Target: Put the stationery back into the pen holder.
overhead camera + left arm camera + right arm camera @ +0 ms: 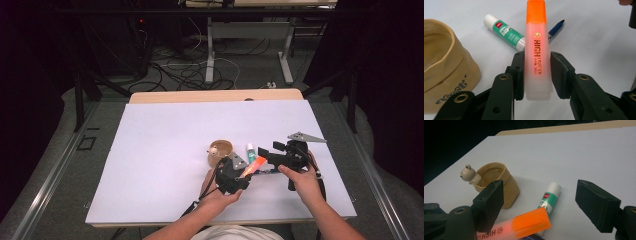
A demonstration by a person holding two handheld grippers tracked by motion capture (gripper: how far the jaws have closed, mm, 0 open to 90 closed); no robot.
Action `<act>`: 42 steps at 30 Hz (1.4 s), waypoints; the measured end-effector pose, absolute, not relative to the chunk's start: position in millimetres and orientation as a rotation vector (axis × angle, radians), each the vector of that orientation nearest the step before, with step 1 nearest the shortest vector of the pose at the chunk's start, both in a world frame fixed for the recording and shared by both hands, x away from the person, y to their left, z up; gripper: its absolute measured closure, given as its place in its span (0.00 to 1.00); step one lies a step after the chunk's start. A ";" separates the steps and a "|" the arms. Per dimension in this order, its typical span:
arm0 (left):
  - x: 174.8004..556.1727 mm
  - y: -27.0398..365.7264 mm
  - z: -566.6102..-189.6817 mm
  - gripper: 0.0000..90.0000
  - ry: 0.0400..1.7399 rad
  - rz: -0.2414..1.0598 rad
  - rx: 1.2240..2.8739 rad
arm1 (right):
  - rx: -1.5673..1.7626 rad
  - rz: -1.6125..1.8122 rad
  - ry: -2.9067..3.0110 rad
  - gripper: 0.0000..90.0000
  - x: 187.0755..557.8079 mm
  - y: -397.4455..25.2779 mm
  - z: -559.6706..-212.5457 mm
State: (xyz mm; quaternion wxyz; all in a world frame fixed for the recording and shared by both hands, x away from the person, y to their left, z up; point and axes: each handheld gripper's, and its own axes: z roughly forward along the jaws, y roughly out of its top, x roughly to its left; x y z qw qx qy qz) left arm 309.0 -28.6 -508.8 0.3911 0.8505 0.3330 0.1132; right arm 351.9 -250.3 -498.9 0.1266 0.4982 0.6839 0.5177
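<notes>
An orange highlighter (536,57) with an orange cap is clamped by its pale body between the jaws of my left gripper (537,58), its cap pointing away from me. In the high view the left gripper (244,172) holds the highlighter (256,164) just above the white table cover, near the front centre. My right gripper (265,153) stands to its right, aimed at the cap. In the right gripper view the right gripper (540,193) is open wide, with the highlighter's cap (531,222) low between its jaws and touching neither.
A tan cup (499,182) with a small bear figure (469,175) on its rim stands left of the highlighter. A green and white glue stick (504,31) and a blue pen (555,27) lie on the white cover (165,150) just beyond.
</notes>
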 end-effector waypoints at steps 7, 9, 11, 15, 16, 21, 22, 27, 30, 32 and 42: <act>313.2 -25.8 -507.9 0.73 0.891 0.285 2.111 | 1.574 1.550 1.958 0.29 354.6 -250.9 -497.8; 314.5 -25.2 -507.2 0.73 0.905 0.283 2.092 | 1.617 1.571 1.947 0.30 355.6 -251.3 -497.6; 315.6 -24.7 -506.7 0.73 0.918 0.272 2.078 | 1.651 1.594 1.941 0.31 357.1 -252.2 -497.4; 317.8 -23.1 -506.5 0.73 0.946 0.265 2.049 | 1.736 1.648 1.925 0.32 359.4 -253.2 -496.4; 317.8 -23.1 -506.5 0.73 0.946 0.265 2.049 | 1.749 1.648 1.922 0.32 360.4 -253.6 -496.7; 318.3 -19.8 -506.2 0.73 0.946 0.287 2.027 | 1.821 1.674 1.934 0.36 362.5 -253.7 -497.4; 318.4 -19.2 -506.1 0.73 0.952 0.283 2.026 | 1.821 1.674 1.934 0.36 362.5 -253.7 -497.4; 318.4 -16.3 -505.5 0.73 0.963 0.291 2.007 | 1.875 1.696 1.930 0.37 365.0 -250.2 -498.8; 318.1 -14.2 -504.4 0.73 0.962 0.296 1.998 | 1.912 1.698 1.942 0.39 366.9 -248.0 -501.3; 318.0 -13.2 -504.0 0.73 0.965 0.299 1.991 | 1.949 1.698 1.963 0.40 368.6 -246.0 -504.1; 320.2 -8.7 -503.8 0.73 0.987 0.293 1.969 | 2.112 1.769 1.896 0.44 377.5 -243.9 -512.2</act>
